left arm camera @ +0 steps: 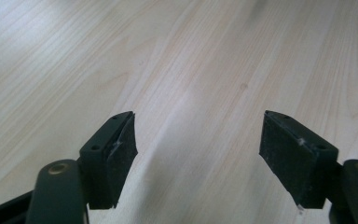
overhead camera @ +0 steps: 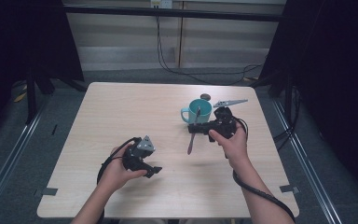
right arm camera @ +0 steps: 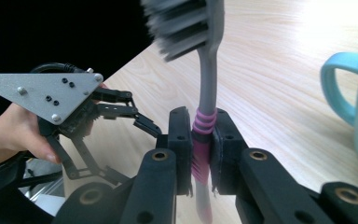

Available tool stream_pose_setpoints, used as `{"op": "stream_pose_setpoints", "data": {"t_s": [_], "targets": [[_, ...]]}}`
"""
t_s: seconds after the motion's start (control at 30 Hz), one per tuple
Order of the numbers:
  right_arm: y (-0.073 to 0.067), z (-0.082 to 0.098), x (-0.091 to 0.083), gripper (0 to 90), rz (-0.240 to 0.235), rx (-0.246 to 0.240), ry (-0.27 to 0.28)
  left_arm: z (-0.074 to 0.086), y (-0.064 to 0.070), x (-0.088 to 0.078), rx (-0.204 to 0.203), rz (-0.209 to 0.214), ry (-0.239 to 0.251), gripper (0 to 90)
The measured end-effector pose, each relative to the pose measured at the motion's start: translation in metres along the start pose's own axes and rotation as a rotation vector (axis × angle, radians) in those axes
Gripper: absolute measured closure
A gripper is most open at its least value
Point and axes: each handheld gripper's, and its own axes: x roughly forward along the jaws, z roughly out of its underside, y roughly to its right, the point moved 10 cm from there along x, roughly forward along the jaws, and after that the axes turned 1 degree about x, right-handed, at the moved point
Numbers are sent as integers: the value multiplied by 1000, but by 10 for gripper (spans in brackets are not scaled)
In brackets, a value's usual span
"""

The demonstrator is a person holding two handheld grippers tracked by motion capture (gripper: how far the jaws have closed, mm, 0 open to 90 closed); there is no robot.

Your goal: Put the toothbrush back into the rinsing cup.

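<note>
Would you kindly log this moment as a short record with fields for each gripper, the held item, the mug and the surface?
Right gripper: shut on the toothbrush's pink grip
Toothbrush: grey neck, bristles away from the jaws
Left gripper: open, nothing between the jaws, over bare wood
Mug: teal, upright, beside the right gripper
Table: light wood

In the right gripper view, the bristle head of the toothbrush (right arm camera: 186, 23) is blurred and cut off by the top edge, and the teal mug (right arm camera: 354, 107) is cut off at the right edge. In the high view, the small dark object (overhead camera: 205, 97) behind the mug is too small to identify.
</note>
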Motion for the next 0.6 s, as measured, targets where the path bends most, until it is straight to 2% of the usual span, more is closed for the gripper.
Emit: {"op": "stream_pose_setpoints", "data": {"t_s": [0.07,0.2,0.23,0.27,0.43,0.6], "targets": [[2,0,-2,807,12,-13,-8,1,0,-1,-8,-6,10,247],[5,1,-5,807,31,-17,-14,6,-2,-5,7,-19,2,229],[6,0,-6,807,36,-19,-11,7,-2,-5,-6,-26,15,229],[7,0,-7,807,40,-19,-10,9,-2,-6,3,-23,7,228],[14,0,-12,807,63,-9,-16,16,-6,-6,-35,-27,23,215],[19,-1,-16,807,81,-2,-29,23,-13,-6,-40,-50,29,207]]}}
